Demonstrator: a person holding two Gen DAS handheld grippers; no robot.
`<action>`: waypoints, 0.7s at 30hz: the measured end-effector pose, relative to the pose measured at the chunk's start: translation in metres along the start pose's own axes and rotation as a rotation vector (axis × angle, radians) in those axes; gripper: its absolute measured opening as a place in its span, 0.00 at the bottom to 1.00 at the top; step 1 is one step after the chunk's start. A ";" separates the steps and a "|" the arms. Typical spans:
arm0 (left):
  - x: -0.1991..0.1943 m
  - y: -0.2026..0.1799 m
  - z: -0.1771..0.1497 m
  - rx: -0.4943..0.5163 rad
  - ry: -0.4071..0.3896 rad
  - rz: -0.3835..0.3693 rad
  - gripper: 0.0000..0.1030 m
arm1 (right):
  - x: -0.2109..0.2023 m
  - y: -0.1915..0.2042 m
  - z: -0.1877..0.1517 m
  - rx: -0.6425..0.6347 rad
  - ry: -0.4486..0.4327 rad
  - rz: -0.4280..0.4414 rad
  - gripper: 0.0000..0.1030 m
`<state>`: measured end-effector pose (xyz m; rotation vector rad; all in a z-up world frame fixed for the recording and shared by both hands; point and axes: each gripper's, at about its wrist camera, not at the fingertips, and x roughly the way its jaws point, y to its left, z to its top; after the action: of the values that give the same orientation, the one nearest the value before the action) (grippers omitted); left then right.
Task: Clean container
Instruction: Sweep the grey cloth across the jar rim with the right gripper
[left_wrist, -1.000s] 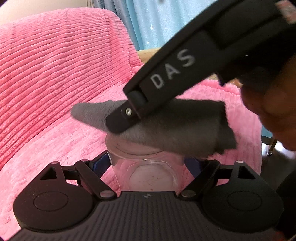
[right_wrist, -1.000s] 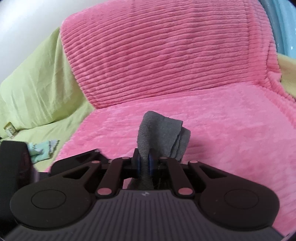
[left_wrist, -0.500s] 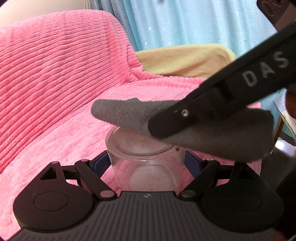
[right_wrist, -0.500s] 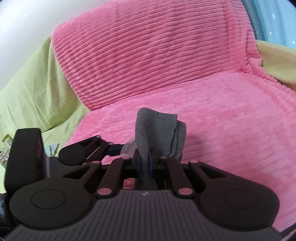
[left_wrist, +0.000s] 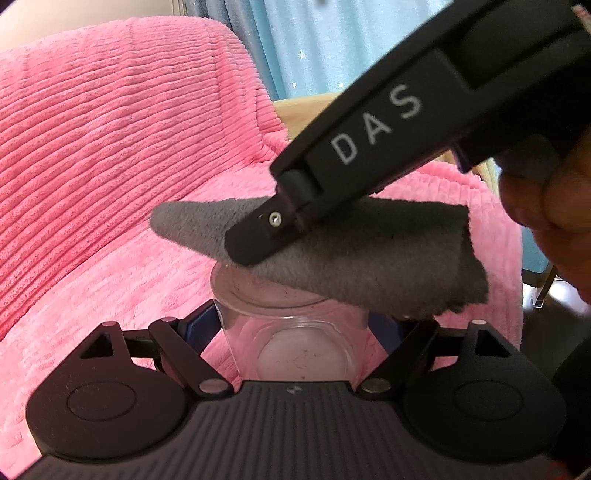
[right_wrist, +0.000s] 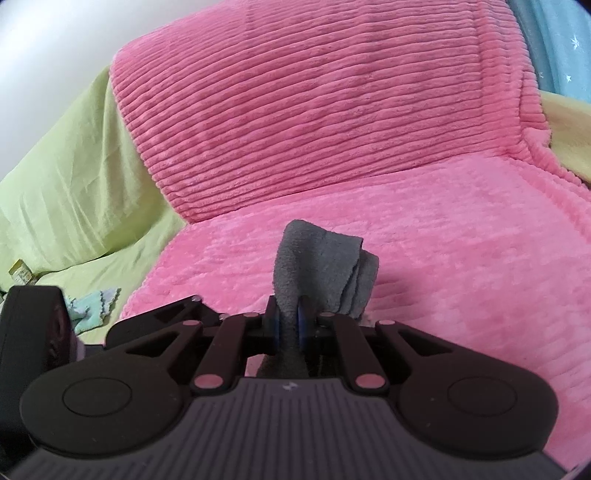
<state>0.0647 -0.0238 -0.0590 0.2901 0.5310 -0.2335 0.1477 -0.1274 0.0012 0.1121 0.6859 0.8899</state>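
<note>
My left gripper (left_wrist: 291, 332) clamps the jar (left_wrist: 291, 343); my right gripper (right_wrist: 290, 325) pinches the cloth (right_wrist: 321, 266) over its rim.

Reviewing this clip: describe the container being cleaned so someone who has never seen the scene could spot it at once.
Start at the big pink ribbed blanket over the couch. In front of it, the left gripper clamps a small clear jar between its blue-padded fingers, and the right gripper holds a grey cloth against its rim. The jar is the only see-through thing here, with brown specks on its inside.
</note>
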 end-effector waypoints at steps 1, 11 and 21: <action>0.000 -0.001 0.000 0.002 -0.001 0.000 0.83 | -0.002 -0.001 0.000 0.007 0.000 -0.007 0.06; -0.005 0.002 -0.003 -0.034 0.005 -0.021 0.83 | -0.023 0.004 -0.016 0.081 0.003 -0.029 0.07; -0.008 0.011 0.008 -0.001 0.116 -0.073 0.84 | -0.070 -0.011 -0.032 0.272 -0.131 -0.091 0.07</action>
<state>0.0648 -0.0155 -0.0458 0.2848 0.6575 -0.2878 0.1063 -0.1926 0.0074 0.3762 0.6814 0.6919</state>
